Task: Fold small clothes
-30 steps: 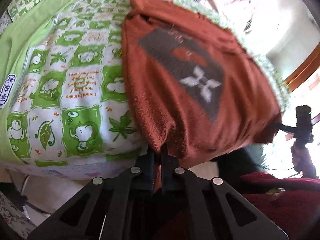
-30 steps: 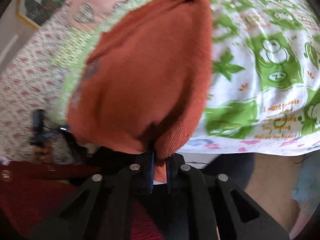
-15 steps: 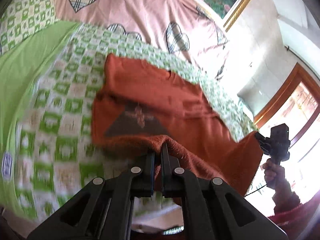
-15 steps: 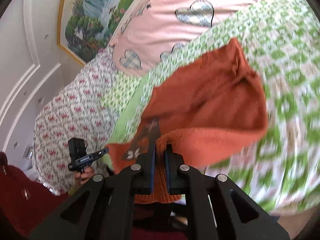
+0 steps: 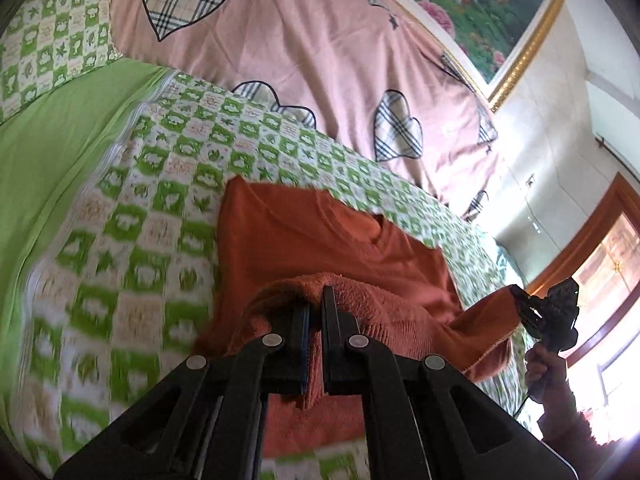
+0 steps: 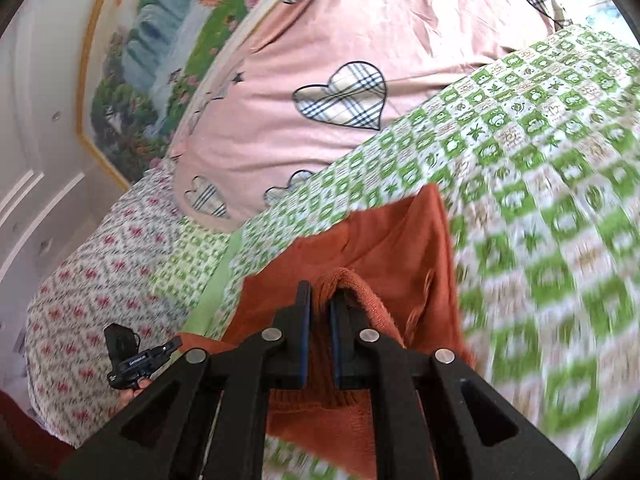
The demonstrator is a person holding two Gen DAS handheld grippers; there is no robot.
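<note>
A rust-orange knitted sweater (image 5: 304, 240) lies on a green-and-white checked blanket (image 5: 132, 240), its near hem lifted and doubled toward the collar. My left gripper (image 5: 316, 300) is shut on one corner of that hem. My right gripper (image 6: 320, 300) is shut on the other corner, with orange knit bunched between its fingers. In the left wrist view the right gripper (image 5: 548, 312) shows at the right, the hem stretched to it. In the right wrist view the left gripper (image 6: 136, 360) shows at the lower left. The sweater (image 6: 400, 248) hides its front print under the fold.
A pink quilt with plaid hearts (image 5: 320, 60) lies behind the blanket. A framed landscape picture (image 5: 480, 12) hangs on the wall. A flowered sheet (image 6: 100, 264) covers the bed's left part. A window with a wooden frame (image 5: 600, 264) is at the right.
Both grippers have lifted the sweater's hem off the bed's near edge and carried it up and forward over the body; the dark print on the front is now covered.
</note>
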